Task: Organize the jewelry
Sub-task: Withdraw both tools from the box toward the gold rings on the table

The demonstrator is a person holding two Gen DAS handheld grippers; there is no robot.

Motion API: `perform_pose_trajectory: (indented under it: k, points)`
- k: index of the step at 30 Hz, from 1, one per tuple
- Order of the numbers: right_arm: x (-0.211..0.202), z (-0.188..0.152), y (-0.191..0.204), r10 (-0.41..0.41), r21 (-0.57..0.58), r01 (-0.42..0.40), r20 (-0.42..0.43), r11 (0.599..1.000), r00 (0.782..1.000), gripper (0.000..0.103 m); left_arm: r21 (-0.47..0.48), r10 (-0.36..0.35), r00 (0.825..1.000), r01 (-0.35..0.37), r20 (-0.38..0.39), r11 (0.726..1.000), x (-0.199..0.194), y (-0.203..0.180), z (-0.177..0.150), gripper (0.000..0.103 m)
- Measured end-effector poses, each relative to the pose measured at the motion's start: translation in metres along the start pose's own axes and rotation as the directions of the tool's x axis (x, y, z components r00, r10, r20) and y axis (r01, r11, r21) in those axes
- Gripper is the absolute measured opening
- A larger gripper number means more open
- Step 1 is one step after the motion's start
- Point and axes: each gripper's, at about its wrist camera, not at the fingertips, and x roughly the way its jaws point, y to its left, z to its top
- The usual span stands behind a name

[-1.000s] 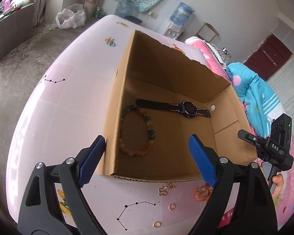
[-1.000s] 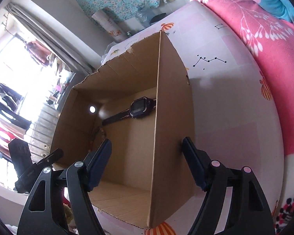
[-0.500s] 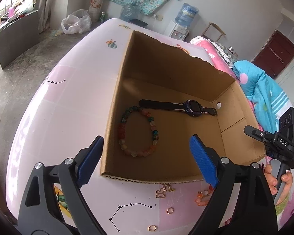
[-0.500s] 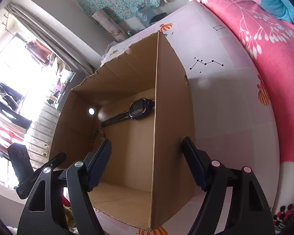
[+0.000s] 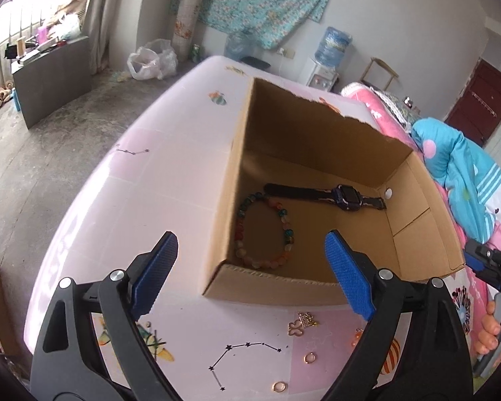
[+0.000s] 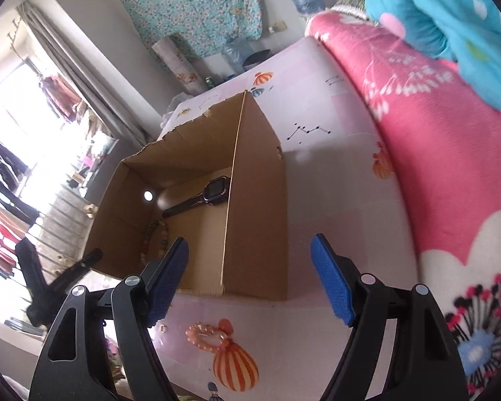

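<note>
An open cardboard box (image 5: 277, 287) (image 6: 260, 217) stands on the pink table (image 5: 167, 183). Inside lie a multicoloured bead bracelet (image 5: 264, 230) (image 6: 153, 237) and a dark watch (image 5: 347, 197) (image 6: 213, 193). On the table in front of the box are a gold butterfly charm (image 5: 299, 325), two small rings (image 5: 310, 357) and an orange bead bracelet (image 6: 207, 332). My left gripper (image 5: 250, 235) hangs open and empty over the box's near left corner. My right gripper (image 6: 250, 244) is open with its jaws opening, nothing between them, above the near right corner and the orange bracelet.
A pink flowered blanket (image 6: 434, 133) and a blue blanket (image 5: 461, 167) lie along the table's right side. In the left wrist view, a hand (image 5: 494, 327) holds the right gripper at the right edge. The floor (image 5: 50, 133) drops away to the left.
Both grippers have drawn back from the box. The right one also rose, so the orange bracelet on the table has come into its view. More of the loose jewellery shows under the left gripper.
</note>
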Motion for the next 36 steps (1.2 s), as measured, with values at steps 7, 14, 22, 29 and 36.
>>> perform_pose_trajectory:
  k: [7, 14, 22, 29, 36]
  points:
    - [-0.039, -0.03, 0.033, -0.181, -0.087, 0.197, 0.158, 0.977, 0.971, 0.094, 0.03, -0.027, 0.994, 0.024, 0.103, 0.999, -0.04, 0.005, -0.004, 0.089]
    - [-0.043, -0.064, 0.068, -0.375, -0.132, 0.415, 0.252, 0.9, 0.892, 0.096, 0.087, -0.094, 0.99, 0.084, 0.107, 0.993, -0.059, 0.002, -0.014, 0.092]
    - [-0.053, -0.1, 0.116, -0.436, -0.219, 0.555, 0.418, 0.803, 0.797, 0.096, 0.126, -0.164, 0.982, 0.151, 0.097, 0.981, -0.07, 0.008, -0.029, 0.095]
    - [-0.075, -0.108, 0.116, -0.251, -0.212, 0.384, 0.467, 0.899, 0.848, 0.096, 0.096, -0.278, 0.957, 0.271, 0.077, 0.958, -0.075, 0.025, -0.034, 0.095]
    - [-0.054, -0.119, 0.093, -0.279, -0.209, 0.38, 0.392, 0.901, 0.877, 0.096, 0.091, -0.27, 0.962, 0.265, 0.049, 0.96, -0.077, 0.044, -0.051, 0.095]
